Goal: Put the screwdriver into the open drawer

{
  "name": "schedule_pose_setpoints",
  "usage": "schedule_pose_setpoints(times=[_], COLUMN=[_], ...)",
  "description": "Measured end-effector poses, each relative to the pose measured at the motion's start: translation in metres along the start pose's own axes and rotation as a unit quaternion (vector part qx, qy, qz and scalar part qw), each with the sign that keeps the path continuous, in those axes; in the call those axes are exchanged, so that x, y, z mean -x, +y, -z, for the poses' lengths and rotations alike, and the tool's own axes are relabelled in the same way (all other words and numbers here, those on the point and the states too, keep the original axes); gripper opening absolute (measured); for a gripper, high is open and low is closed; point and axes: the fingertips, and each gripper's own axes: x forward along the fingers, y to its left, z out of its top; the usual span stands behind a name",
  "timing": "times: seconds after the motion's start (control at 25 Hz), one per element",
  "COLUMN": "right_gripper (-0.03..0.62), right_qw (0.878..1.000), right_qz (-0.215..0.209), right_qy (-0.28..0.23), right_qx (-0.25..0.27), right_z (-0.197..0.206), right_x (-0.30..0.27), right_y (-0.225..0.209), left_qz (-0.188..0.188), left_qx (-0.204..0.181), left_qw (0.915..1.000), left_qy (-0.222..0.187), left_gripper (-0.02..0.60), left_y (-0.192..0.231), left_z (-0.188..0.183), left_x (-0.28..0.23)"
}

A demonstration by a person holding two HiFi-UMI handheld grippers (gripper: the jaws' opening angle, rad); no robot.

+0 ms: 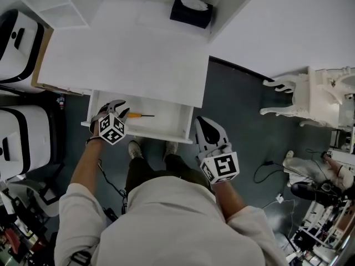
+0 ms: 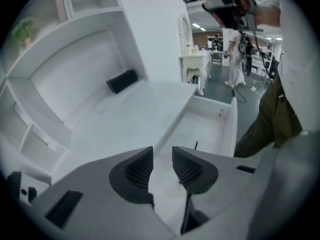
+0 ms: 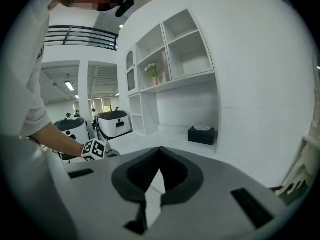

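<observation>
The screwdriver [image 1: 137, 115], orange-handled with a thin dark shaft, lies inside the open white drawer [image 1: 169, 127] under the desk top [image 1: 127, 60]. My left gripper [image 1: 123, 110] hovers over the drawer's left end, right beside the handle. In the left gripper view the left gripper [image 2: 162, 156] is open by a narrow gap with nothing between the pads, and the shaft tip [image 2: 195, 145] pokes out past the right finger on the drawer floor [image 2: 207, 129]. My right gripper [image 1: 199, 121] hangs off the drawer's right front corner, and it [image 3: 160, 153] is shut and empty.
A black tissue box [image 1: 191, 10] sits at the back of the desk. White wheeled machines [image 1: 19, 37] stand to the left, ornate white furniture [image 1: 310, 93] to the right. Cables [image 1: 266, 170] lie on the dark floor. The person's shoes [image 1: 136, 148] stand below the drawer front.
</observation>
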Motion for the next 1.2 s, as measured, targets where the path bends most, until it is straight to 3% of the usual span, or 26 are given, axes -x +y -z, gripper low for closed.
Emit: schedule_pose_setpoints(times=[0.12,0.28,0.52,0.92,1.2], right_gripper=[0.005,0.004,0.005,0.003,0.003], right_qw=[1.0,0.999,0.997,0.995,0.994], right_qz=[-0.019,-0.039,-0.066,-0.084,-0.087], right_qy=[-0.014,-0.027,-0.041,-0.05,-0.055], right_qx=[0.006,0.011,0.021,0.033,0.048], right_z=[-0.011,-0.023,-0.038,-0.045,-0.048], right_x=[-0.008,-0.014,-0.019,-0.019,-0.017], right_y=[0.01,0.021,0.042,0.06,0.068], left_qz=[-0.028,-0.054,-0.108,-0.169,-0.19], left_qx=[0.063,0.122,0.185,0.253,0.274], left_qw=[0.996,0.9841,0.9554,0.9059,0.8847], left_qy=[-0.057,-0.118,-0.203,-0.294,-0.325], left_gripper=[0.12,0.115,0.041,0.005,0.005], left_y=[0.012,0.015,0.022,0.025,0.018], left_z=[-0.02,-0.044,-0.071,-0.08,-0.08], left_x=[0.039,0.088,0.158,0.236,0.268])
